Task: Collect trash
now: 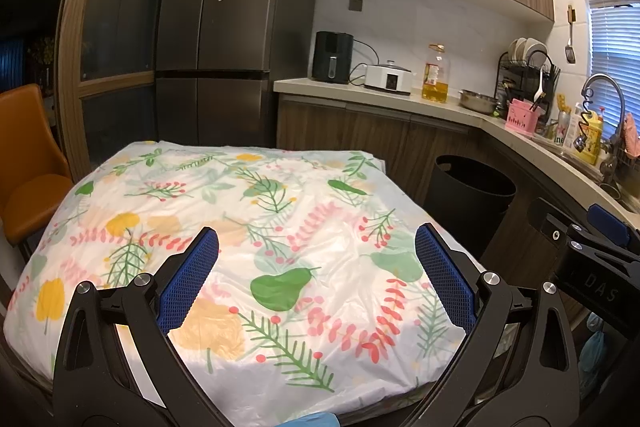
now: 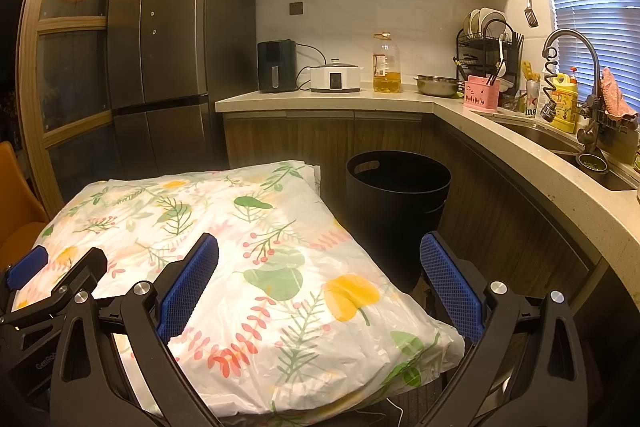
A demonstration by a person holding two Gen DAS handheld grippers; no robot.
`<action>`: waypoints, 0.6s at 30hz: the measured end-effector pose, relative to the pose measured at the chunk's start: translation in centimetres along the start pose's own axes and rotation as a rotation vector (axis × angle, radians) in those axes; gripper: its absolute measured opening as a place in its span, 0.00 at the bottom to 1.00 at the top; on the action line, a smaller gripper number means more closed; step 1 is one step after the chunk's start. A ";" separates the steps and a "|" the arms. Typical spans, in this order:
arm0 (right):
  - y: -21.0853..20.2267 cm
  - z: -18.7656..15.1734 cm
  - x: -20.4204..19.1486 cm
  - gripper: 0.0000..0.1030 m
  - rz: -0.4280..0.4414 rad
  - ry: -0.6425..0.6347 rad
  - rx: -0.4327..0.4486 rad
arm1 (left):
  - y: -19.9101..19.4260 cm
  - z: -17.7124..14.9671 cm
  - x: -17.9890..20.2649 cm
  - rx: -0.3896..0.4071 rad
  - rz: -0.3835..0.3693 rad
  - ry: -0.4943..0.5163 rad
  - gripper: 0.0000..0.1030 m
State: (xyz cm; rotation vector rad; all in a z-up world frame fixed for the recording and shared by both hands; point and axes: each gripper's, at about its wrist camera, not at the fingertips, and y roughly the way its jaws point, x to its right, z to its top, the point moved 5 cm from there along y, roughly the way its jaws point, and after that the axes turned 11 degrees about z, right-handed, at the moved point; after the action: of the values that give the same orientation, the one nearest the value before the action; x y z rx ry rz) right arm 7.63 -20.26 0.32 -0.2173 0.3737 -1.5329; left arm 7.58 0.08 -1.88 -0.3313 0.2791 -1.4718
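Note:
A table with a white floral plastic cover [image 1: 248,219] fills the foreground; it also shows in the right wrist view [image 2: 240,247]. I see no loose trash on it. A black round bin [image 1: 468,199] stands on the floor past the table's right side, also in the right wrist view [image 2: 396,211]. My left gripper [image 1: 316,275] is open and empty above the near part of the cover. My right gripper [image 2: 320,283] is open and empty above the table's right near corner. The right gripper's body shows at the right edge of the left wrist view.
A grey fridge [image 1: 224,27] stands behind the table. An L-shaped counter [image 2: 400,99] holds an air fryer, a cooker, an oil bottle [image 2: 386,65], a steel bowl, a dish rack and a sink [image 2: 552,143]. An orange chair [image 1: 28,163] is at the left.

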 end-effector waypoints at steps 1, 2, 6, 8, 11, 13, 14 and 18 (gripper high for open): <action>0.0 0.0 0.0 0.94 0.000 0.000 0.000 | 0.0 0.0 0.0 0.000 0.001 0.000 0.94; 0.1 0.1 -0.1 0.94 0.001 0.001 -0.001 | 0.0 0.0 0.0 0.000 0.001 0.000 0.94; 0.0 -0.1 0.1 0.94 0.000 0.002 -0.001 | 0.0 0.0 0.0 -0.001 0.001 0.000 0.94; 0.0 0.0 0.0 0.94 0.000 0.001 0.000 | 0.0 0.0 0.0 0.000 0.001 0.001 0.94; 0.0 0.0 0.0 0.94 0.000 0.002 0.000 | 0.0 0.0 0.0 0.001 0.001 -0.001 0.94; -0.1 0.0 0.0 0.94 -0.001 0.001 0.002 | 0.0 0.0 0.0 0.001 0.001 0.000 0.94; -0.1 0.0 0.0 0.94 -0.002 0.002 0.000 | 0.0 0.0 0.1 0.001 0.001 0.001 0.94; -0.1 0.0 0.1 0.94 -0.001 0.004 0.001 | -0.1 0.0 0.1 0.000 -0.002 0.002 0.94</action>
State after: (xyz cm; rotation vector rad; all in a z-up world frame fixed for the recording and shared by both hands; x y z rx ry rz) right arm 7.53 -20.32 0.34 -0.2136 0.3766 -1.5344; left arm 7.55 -0.02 -1.82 -0.3298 0.2804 -1.4739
